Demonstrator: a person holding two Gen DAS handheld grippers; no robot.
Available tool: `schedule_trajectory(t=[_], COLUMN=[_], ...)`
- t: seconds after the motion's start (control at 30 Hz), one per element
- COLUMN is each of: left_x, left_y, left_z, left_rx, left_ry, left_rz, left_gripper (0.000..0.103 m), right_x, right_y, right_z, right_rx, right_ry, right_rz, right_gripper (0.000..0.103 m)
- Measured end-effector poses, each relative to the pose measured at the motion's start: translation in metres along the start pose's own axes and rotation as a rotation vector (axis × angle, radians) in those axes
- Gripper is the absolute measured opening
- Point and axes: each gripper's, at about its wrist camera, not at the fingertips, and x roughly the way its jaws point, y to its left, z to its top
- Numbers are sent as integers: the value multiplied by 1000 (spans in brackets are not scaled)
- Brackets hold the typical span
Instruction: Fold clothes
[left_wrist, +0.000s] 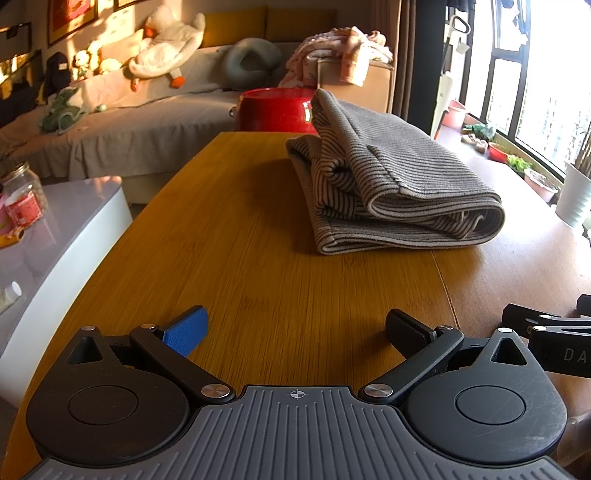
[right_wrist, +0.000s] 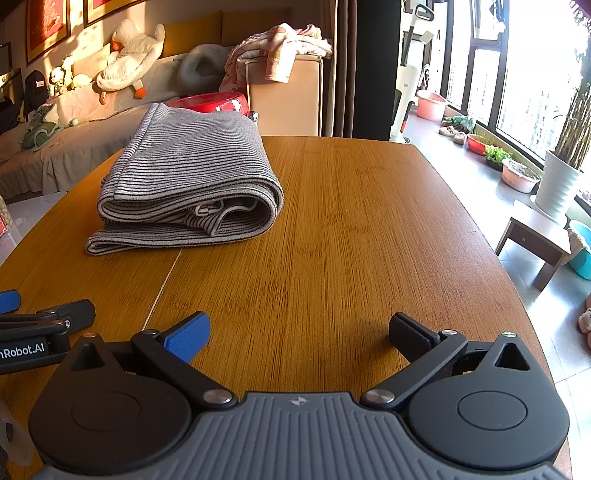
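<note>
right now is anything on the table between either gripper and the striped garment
Nothing visible. Bare wooden table lies between the open left gripper and the folded striped garment, and likewise ahead of the open right gripper. The red basin sits beyond the garment, not in the path.

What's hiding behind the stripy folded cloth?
A red basin peeks out behind the striped folded garment. Its lower part and inside are covered, so its contents cannot be seen.
</note>
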Motion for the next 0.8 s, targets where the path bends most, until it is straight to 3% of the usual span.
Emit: schedule_trajectory(t=[0.8], left_x=[0], left_y=[-1], left_z=[0], left_rx=[3], left_ry=[1], left_rz=[3], left_gripper=[103], right_x=[1], right_y=[2], right_z=[0], right_rx=[-9], right_ry=[0], right_rz=[11], right_gripper=[103])
